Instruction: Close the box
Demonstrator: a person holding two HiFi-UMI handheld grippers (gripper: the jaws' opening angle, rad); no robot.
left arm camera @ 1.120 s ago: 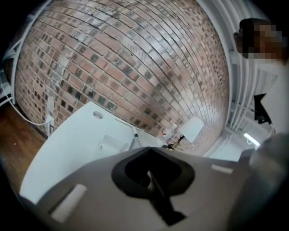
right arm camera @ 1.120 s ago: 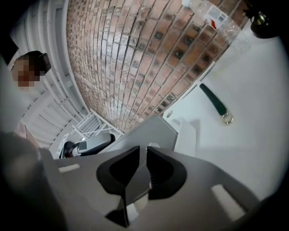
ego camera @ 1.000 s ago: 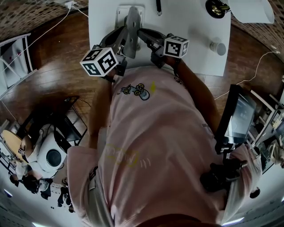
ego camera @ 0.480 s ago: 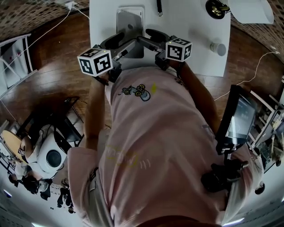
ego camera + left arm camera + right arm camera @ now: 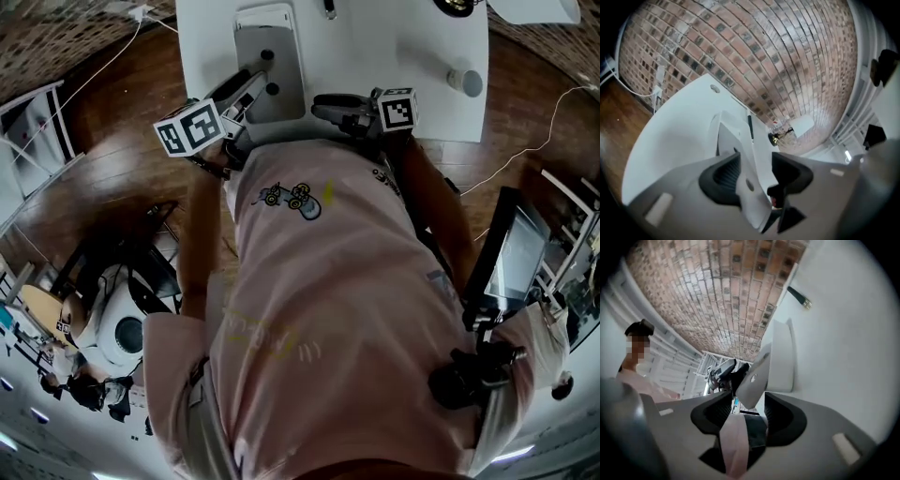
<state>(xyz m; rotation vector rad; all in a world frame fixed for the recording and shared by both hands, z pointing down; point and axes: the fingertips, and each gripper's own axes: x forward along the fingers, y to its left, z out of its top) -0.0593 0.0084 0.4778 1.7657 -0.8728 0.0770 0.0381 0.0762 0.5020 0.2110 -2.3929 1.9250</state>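
A white box (image 5: 246, 19) with a grey lid (image 5: 277, 47) stands on the white table (image 5: 394, 56), straight ahead of me. In the head view the lid lies low over the box. My left gripper (image 5: 255, 86) reaches onto the lid's near edge. In the left gripper view the lid (image 5: 740, 154) runs between the jaws of the left gripper (image 5: 754, 173), which are closing with a gap on the right side. My right gripper (image 5: 328, 105) hangs just right of the box, jaws closing on nothing. The right gripper view shows the lid (image 5: 753, 376) just beyond the right gripper (image 5: 747, 416).
A black pen (image 5: 329, 7) lies behind the box. A small white cylinder (image 5: 466, 82) and a dark round object (image 5: 456, 5) sit at the table's far right. A brick wall (image 5: 764, 56) stands behind the table. My torso covers the table's near edge.
The lid stood tilted up between both grippers a second ago and now lies low over the box. Both grippers' jaws have parted. The right gripper has drawn off to the right.
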